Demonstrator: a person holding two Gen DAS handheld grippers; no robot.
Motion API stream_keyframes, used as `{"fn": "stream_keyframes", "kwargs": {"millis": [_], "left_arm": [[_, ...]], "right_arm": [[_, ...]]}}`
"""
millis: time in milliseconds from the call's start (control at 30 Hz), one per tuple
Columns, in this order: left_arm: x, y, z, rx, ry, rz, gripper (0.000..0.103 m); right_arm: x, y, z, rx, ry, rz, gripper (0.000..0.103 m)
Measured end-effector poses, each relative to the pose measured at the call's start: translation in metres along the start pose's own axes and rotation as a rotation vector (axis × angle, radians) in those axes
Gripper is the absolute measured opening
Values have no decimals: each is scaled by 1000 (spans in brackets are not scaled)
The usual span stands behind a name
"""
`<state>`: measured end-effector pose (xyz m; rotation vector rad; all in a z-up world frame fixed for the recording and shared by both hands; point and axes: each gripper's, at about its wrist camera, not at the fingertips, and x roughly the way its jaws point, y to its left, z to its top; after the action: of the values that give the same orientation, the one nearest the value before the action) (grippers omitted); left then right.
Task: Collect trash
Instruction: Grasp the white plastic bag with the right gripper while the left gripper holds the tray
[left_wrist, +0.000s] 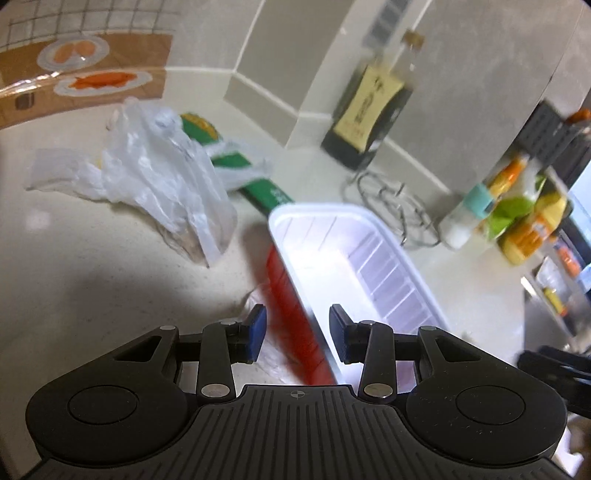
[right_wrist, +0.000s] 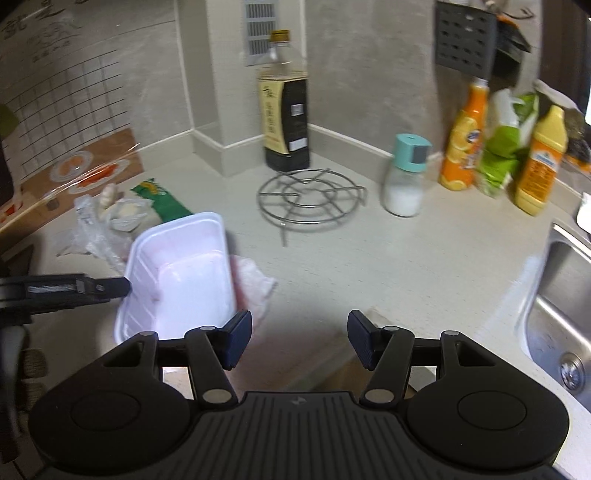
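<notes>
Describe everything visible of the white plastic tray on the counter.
The white plastic tray is a shallow rectangular container with rounded corners, a flat rim and ribbed side walls. It looks thin, glossy and empty. It sits open side up on the pale speckled counter, over a red-and-green wrapper, with crumpled clear plastic bags beside it. Neither gripper grips it.

We see our left claw (left_wrist: 297, 332) and right claw (right_wrist: 300, 339): matte black ribbed bodies, silver pivot screws, seemingly dark-blue pads (left_wrist: 257, 332).

White tray (left_wrist: 343, 251), crumpled bags (left_wrist: 162, 177) (counter).
</notes>
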<state>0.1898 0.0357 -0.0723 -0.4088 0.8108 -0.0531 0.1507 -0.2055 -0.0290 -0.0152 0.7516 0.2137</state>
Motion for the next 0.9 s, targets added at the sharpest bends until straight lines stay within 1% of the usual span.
{"fn": "stream_keyframes", "kwargs": {"millis": [67,100,133,167,200,233,300,367,433,500,567,667,767,833,900], "left_arm": [[12,-1,-4,-14,28,-23,41],[16,-1,-6,-21,32,-35,39],[18,-2,-8,-23,30,-42,29],[19,-4,-10,-20,27,-36,26],[19,-5,-11,-24,25,-28,21],[17,-3,-13,-47,28,-31,20],[12,2,-13,-84,32,-59,18],[-3,7,-14,-88,9,-69,16],[-21,12,-16,-93,-17,-69,18],[-41,20,-19,-105,-43,-44,16],[-63,32,-24,-139,-74,-13,15],[-92,52,-32,-181,-115,73,15],[-114,72,-42,-227,-133,154,15],[-124,82,-48,-251,-139,184,16],[-130,89,-54,-265,-141,206,16]], "right_arm": [[-3,-7,-4,9,3,-9,58],[-3,-9,-6,12,7,-14,58],[-3,-13,-9,16,13,-21,58],[-2,-15,-10,20,20,-25,58],[-1,-17,-13,22,26,-27,58],[-1,-19,-16,24,31,-27,58],[-2,-23,-20,25,39,-23,58],[-2,-25,-23,24,40,-12,58],[1,-27,-22,26,38,3,58],[6,-25,-20,30,38,29,58],[13,-18,-17,23,39,76,58],[27,3,-15,-16,53,150,58],[43,32,-15,-76,64,224,60],[55,52,-16,-126,68,252,61],[68,71,-18,-193,59,246,61]]}}
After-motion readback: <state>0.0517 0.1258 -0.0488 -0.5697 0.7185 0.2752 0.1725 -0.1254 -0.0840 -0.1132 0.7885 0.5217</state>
